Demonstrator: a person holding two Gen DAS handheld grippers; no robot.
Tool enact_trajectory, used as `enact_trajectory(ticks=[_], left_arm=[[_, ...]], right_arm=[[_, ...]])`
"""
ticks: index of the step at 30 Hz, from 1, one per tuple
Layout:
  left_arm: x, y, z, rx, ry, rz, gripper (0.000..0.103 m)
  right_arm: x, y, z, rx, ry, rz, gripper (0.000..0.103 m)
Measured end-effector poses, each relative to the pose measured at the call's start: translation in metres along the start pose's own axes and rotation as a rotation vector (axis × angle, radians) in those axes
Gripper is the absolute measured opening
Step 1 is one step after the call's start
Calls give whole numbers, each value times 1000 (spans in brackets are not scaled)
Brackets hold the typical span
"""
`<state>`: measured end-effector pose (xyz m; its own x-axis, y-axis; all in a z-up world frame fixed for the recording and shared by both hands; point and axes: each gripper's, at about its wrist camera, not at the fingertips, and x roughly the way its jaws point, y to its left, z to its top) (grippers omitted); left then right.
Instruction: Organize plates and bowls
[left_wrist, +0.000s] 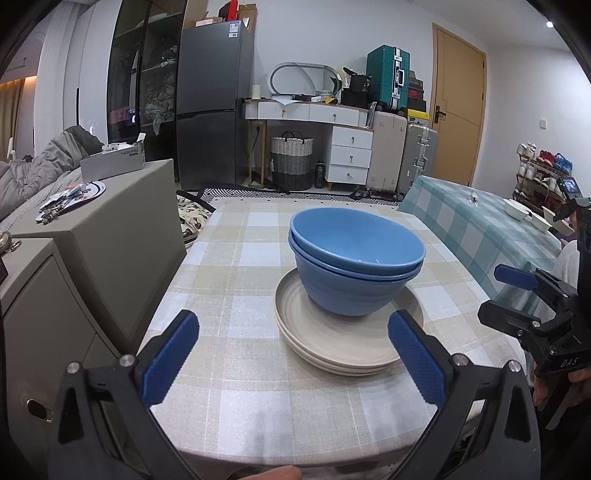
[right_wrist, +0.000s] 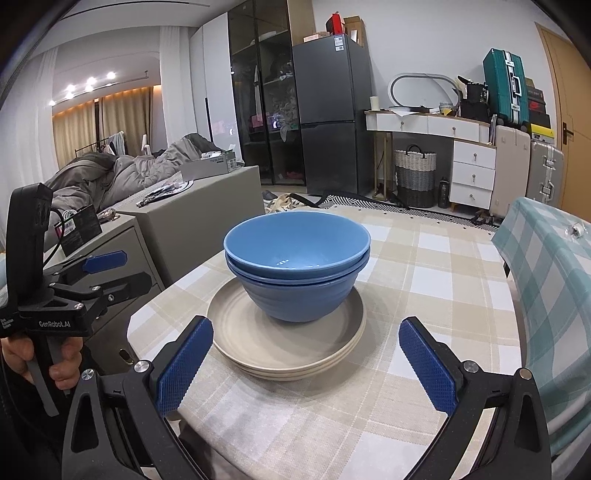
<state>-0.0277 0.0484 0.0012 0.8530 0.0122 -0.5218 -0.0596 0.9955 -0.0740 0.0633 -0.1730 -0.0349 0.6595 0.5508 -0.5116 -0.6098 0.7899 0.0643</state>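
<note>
Left wrist view: left claw (left_wrist: 293, 354) is spread wide and empty, low over the bench (left_wrist: 236, 391). 2 blue bowls (left_wrist: 356, 266) are nested and sit on a stack of 3 beige plates (left_wrist: 343, 354), right of the claw's centreline; the right pad overlaps the plate rim in view, contact can't be confirmed.

Right wrist view: right claw (right_wrist: 306, 363) is also spread wide, nothing held, aimed at the same stack, roughly centred on the blue bowls (right_wrist: 297, 273). The beige plates (right_wrist: 284, 349) look flush. Stacking appears done; if anything remains, the claws should be drawn back level so no rim is clipped and the bowls aren't tipped.
</note>
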Motion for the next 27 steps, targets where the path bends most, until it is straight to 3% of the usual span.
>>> enact_trajectory(ticks=[27], left_arm=[[-1, -1, -1, 2, 2, 2, 103]], right_arm=[[3, 3, -1, -9, 3, 4, 102]])
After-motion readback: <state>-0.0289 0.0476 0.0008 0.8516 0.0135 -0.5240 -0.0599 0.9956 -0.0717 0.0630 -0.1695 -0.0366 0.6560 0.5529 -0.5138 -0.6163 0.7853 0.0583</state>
